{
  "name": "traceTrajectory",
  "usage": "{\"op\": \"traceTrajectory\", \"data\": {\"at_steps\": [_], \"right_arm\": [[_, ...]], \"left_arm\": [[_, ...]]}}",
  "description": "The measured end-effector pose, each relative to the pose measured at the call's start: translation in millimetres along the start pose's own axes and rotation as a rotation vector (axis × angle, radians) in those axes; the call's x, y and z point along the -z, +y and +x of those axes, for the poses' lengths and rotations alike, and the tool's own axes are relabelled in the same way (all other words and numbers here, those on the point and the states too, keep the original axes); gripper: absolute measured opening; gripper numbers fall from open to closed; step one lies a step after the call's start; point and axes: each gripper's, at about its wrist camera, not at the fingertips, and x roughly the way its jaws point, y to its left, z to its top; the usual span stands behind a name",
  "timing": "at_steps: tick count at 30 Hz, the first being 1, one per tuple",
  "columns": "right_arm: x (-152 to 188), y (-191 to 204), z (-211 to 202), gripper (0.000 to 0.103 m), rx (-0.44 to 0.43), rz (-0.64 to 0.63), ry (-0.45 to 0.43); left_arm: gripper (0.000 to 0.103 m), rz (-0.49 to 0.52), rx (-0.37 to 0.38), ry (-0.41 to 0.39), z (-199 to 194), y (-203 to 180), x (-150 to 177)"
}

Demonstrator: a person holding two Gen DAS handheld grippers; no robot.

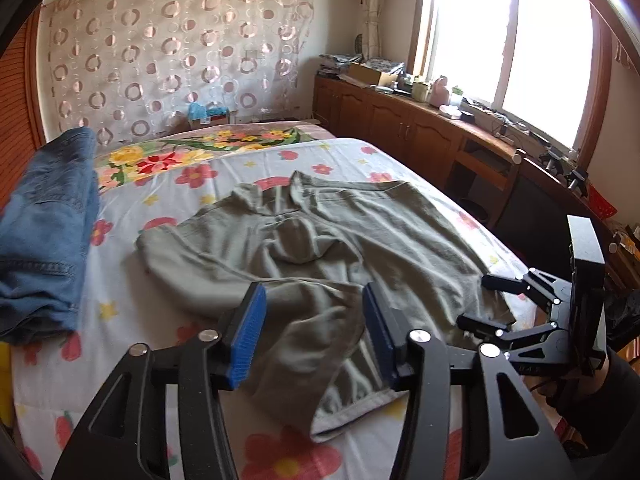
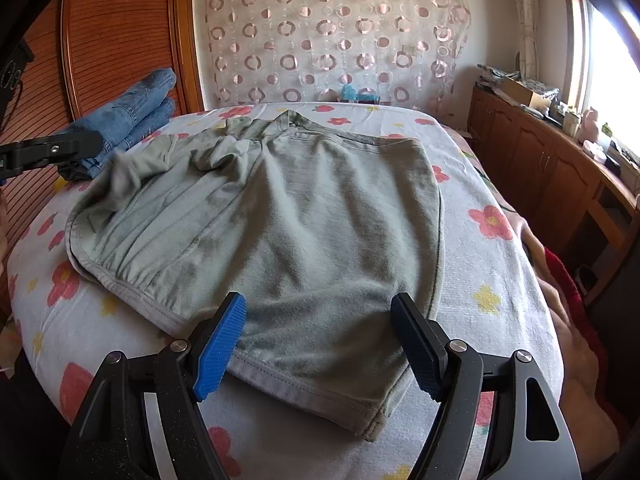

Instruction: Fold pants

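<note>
The grey-green pants [image 2: 280,216] lay near the bed's [image 2: 500,280] front edge, one leg folded over, further folds remaining. The left gripper [image 1: 316,332] and right gripper [image 2: 318,344] stood open, holding nothing.

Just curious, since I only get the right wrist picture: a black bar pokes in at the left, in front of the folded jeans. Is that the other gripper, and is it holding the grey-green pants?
Observer: Yes. The left gripper stands open. A leg of the grey-green pants lies between its blue pads, not pinched.
Operator: Who holds my gripper?
Observer: An arm in a dark sleeve holds the right gripper from behind.
Operator: Anything beyond the pants?
Observer: A bright flowered strip crosses the far end of the bed.
</note>
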Motion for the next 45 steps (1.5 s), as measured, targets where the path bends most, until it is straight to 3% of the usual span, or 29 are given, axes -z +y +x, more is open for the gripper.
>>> {"op": "traceTrajectory", "data": {"at_steps": [1,3,6,12,21,27,34,39,45], "right_arm": [[-0.2,0.6,0.1,0.077,0.001,-0.003,0.0],[-0.4,1.0,-0.4,0.077,0.004,-0.006,0.001],[-1.2,0.7,-0.5,0.077,-0.003,-0.002,0.003],[-5.6,3.0,-3.5,0.077,-0.026,0.002,-0.001],[-23.7,14.8,-10.9,0.076,-0.093,-0.023,-0.04],[-38.4,27.1,-8.5,0.054,-0.153,-0.042,-0.051],[-49.7,42.6,3.7,0.047,-0.2,-0.078,-0.045],[-52.2,52.1,24.2,0.036,-0.264,-0.083,0.004],[-54.6,51.2,49.5,0.035,-0.317,-0.037,0.068]], "left_arm": [[0.069,-0.003,-0.003,-0.003,-1.8,2.4,0.7],[0.081,-0.016,0.008,-0.038,-12.0,7.1,4.4],[0.082,-0.031,0.006,-0.04,-17.0,14.8,10.6],[0.082,-0.052,-0.075,0.002,-8.3,33.7,30.8],[0.082,-0.074,-0.09,0.078,12.7,41.3,54.9],[0.082,-0.08,-0.083,0.115,20.1,42.1,67.7],[0.082,-0.089,-0.08,0.1,17.3,42.8,73.4],[0.082,-0.09,-0.08,0.087,14.8,42.6,75.4],[0.082,-0.083,-0.082,0.083,15.0,41.8,75.3]]}}
